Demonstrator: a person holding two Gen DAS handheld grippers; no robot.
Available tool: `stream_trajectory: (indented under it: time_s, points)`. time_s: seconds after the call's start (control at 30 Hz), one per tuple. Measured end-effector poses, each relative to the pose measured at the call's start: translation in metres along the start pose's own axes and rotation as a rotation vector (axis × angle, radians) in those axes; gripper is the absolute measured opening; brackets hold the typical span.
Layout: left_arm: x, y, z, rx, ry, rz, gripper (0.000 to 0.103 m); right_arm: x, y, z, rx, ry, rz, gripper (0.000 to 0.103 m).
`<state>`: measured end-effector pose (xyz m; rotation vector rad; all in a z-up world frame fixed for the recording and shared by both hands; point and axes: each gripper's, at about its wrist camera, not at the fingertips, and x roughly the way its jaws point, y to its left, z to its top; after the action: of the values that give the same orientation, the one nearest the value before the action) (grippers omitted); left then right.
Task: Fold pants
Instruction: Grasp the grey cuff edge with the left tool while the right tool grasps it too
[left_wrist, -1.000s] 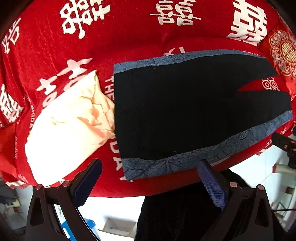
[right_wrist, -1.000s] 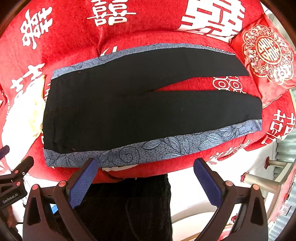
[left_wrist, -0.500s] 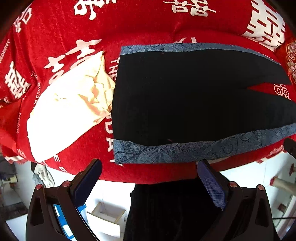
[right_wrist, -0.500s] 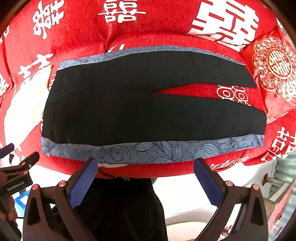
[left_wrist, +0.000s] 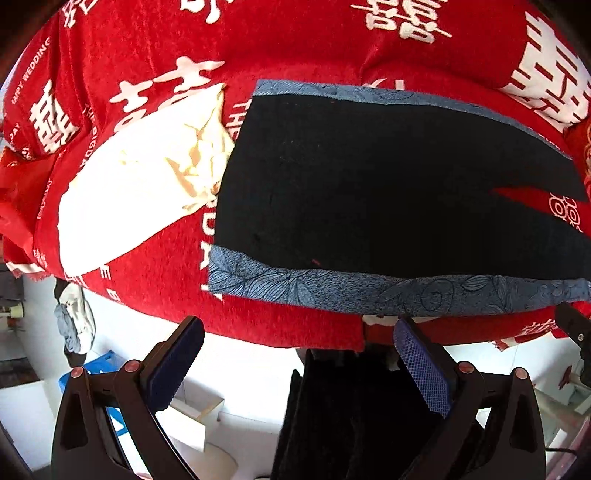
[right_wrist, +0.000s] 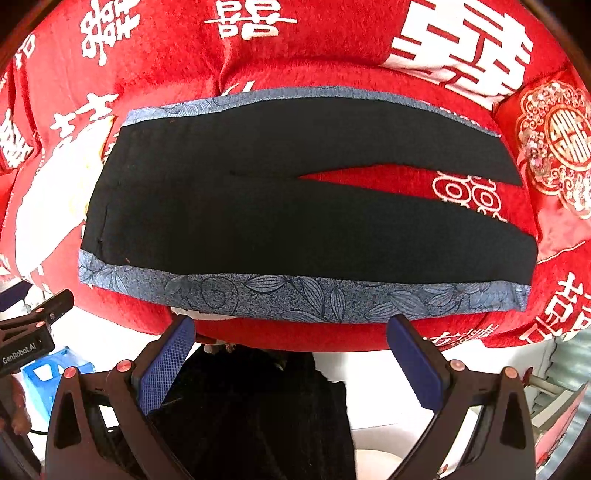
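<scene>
Black pants (right_wrist: 280, 214) with blue leaf-patterned side stripes lie flat on a red cloth-covered surface (right_wrist: 177, 55), waist to the left, both legs spread to the right in a narrow V. They also show in the left wrist view (left_wrist: 369, 192). My left gripper (left_wrist: 299, 362) is open and empty, just off the near edge below the waist end. My right gripper (right_wrist: 291, 354) is open and empty, off the near edge below the middle of the near stripe. The left gripper's body (right_wrist: 33, 332) shows at the right wrist view's left edge.
A white cloth (left_wrist: 140, 184) lies on the red cover left of the waist. A red embroidered cushion (right_wrist: 554, 147) sits at the right end. The person's dark clothing (right_wrist: 251, 413) is below the near edge. White floor, a blue stool (left_wrist: 99, 369) and boxes lie below.
Both grippers have pulled back toward the near edge, so the pants sit higher and farther in both views. Both stay open and empty. The pants have not moved.
</scene>
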<state>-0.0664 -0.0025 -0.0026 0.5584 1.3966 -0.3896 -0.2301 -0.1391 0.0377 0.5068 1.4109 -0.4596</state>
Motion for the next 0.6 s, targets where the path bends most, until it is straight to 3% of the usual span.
stream_trajectory:
  time_s: [0.17,0.4,0.5,0.57,0.6]
  points:
    - [0.017,0.013,0.003,-0.005,-0.019,-0.023,0.103,0.018,-0.017,-0.010,0.095,-0.019,0.096,0.103]
    - [0.063,0.027,0.005,0.028,-0.054,-0.017,0.103,0.077,-0.038,-0.041,0.299,0.002,0.254,0.103]
    - [0.082,0.032,0.007,0.026,-0.076,-0.034,0.103,0.098,-0.038,-0.051,0.344,0.000,0.302,0.087]
    - [0.093,0.034,0.008,0.024,-0.093,-0.036,0.103,0.116,-0.042,-0.057,0.402,0.011,0.350,0.069]
    - [0.100,0.035,0.008,0.026,-0.104,-0.031,0.103,0.129,-0.046,-0.061,0.447,0.022,0.382,0.067]
